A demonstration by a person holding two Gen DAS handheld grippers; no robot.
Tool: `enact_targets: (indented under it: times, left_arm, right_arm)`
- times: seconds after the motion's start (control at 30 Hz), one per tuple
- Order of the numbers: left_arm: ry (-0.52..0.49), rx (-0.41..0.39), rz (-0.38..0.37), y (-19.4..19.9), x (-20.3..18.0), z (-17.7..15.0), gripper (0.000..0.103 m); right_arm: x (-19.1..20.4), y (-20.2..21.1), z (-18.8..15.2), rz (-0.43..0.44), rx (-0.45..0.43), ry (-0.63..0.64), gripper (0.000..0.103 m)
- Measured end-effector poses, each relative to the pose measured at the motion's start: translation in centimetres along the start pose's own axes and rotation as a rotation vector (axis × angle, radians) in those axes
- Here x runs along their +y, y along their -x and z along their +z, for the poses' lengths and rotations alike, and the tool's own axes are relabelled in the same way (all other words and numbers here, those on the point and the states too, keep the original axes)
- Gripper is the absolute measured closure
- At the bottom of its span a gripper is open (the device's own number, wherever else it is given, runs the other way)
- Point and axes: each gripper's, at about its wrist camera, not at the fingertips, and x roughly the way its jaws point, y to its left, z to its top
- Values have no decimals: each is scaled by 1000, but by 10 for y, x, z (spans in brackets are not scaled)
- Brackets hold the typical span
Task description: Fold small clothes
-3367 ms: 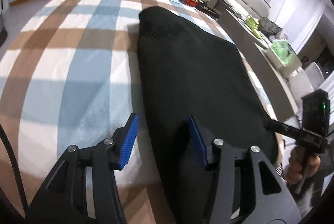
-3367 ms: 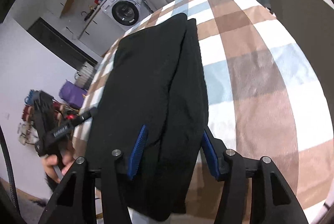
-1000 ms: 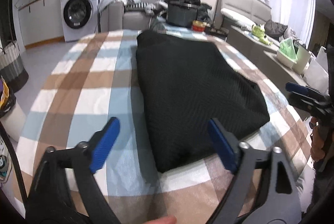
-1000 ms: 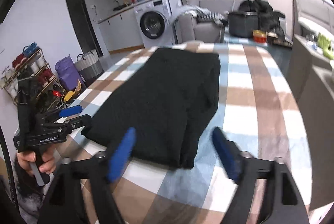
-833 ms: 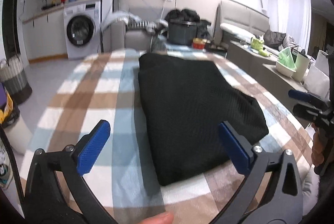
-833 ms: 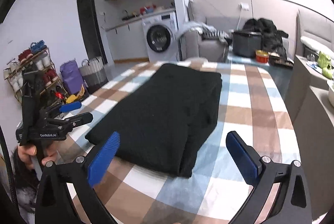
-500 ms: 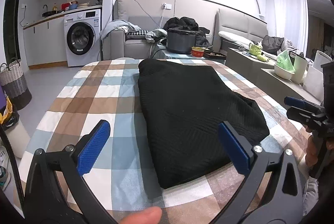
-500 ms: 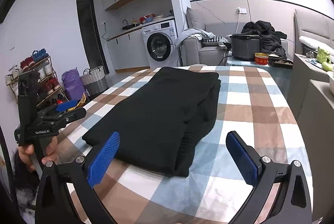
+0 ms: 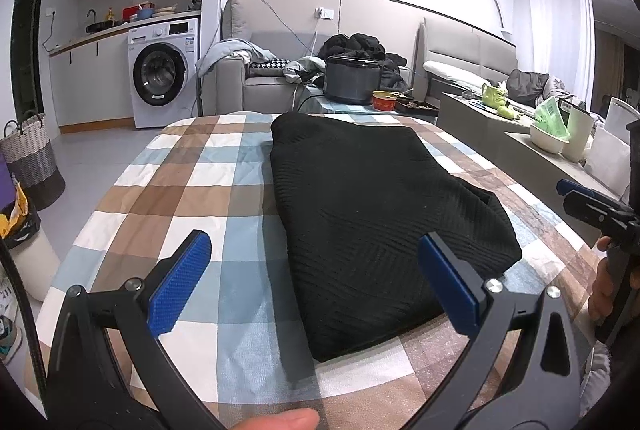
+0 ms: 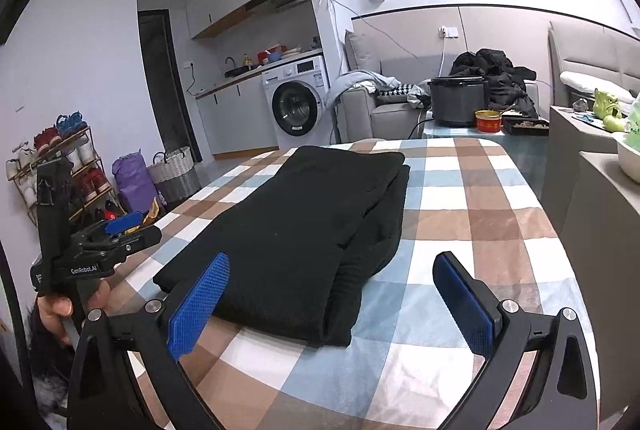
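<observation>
A black knitted garment (image 9: 368, 209) lies folded into a long rectangle on the checked tablecloth (image 9: 180, 189). My left gripper (image 9: 313, 238) hovers open, short of the garment's near left corner, with nothing between its blue pads (image 9: 180, 282). In the right wrist view the same garment (image 10: 304, 230) shows a doubled fold along its right side. My right gripper (image 10: 332, 258) is wide open just short of its near right corner and holds nothing. Each gripper also shows in the other's view: the left gripper (image 10: 146, 226) at the left, the right gripper (image 9: 564, 193) at the right edge, each held by a hand.
The cloth-covered table (image 10: 480, 209) drops off on both sides. A grey counter (image 9: 520, 145) runs along the right. Behind stand a sofa with clothes, a dark cooker pot (image 9: 352, 77) and a red bowl (image 9: 384, 99). A washing machine (image 9: 160, 81), woven basket (image 9: 32, 157) and shoe rack (image 10: 52, 165) stand left.
Both grippers have opened wide, let the garment's near edge go and drawn back from it, tilting up toward level. The garment lies still.
</observation>
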Motion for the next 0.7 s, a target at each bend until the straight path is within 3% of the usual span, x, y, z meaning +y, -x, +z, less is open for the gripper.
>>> enact_targets:
  times: [0.7]
  left_arm:
    - [7, -1, -7, 0, 2, 5, 1]
  right_arm:
    - [1, 0, -1, 5, -5, 14, 0]
